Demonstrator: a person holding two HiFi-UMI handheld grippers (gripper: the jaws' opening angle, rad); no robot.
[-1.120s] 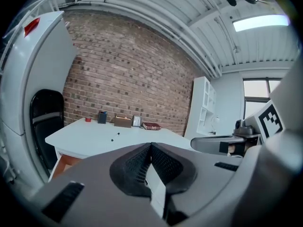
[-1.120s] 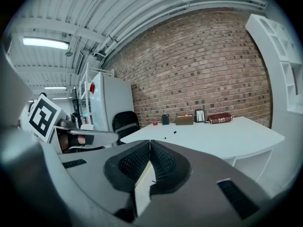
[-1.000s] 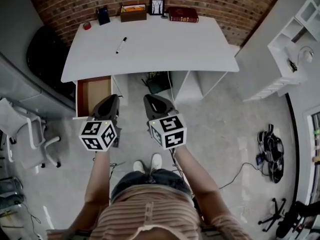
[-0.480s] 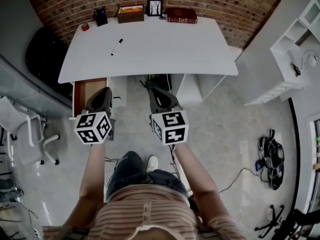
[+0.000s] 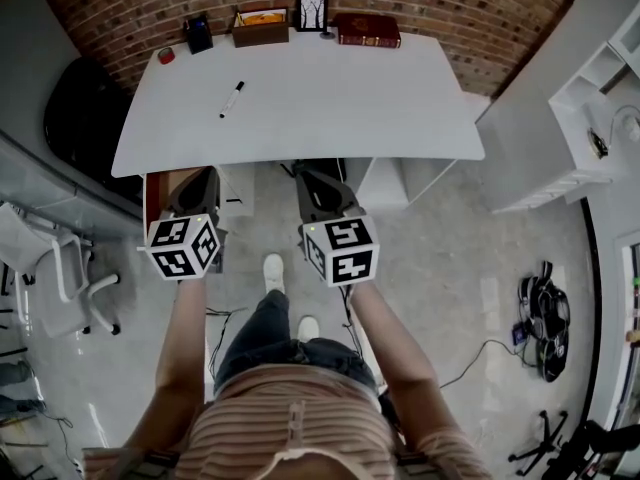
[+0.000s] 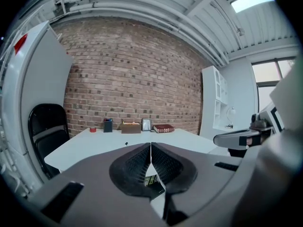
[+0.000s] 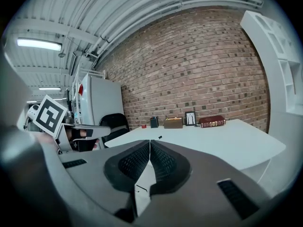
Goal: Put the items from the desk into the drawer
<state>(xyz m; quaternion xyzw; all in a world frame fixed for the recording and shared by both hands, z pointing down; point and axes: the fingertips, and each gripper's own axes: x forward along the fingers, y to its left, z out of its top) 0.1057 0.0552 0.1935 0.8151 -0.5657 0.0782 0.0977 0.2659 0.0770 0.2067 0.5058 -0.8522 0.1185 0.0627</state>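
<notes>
White black-capped marker on desk | left gripper clenched | right gripper clenched

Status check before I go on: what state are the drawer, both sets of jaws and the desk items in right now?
Drawer: pulled open.
Left gripper: jaws shut, nothing between them.
Right gripper: jaws shut, nothing between them.
Marker: lying flat on the desk.
Book: closed, lying flat.
Picture frame: standing upright.
</notes>
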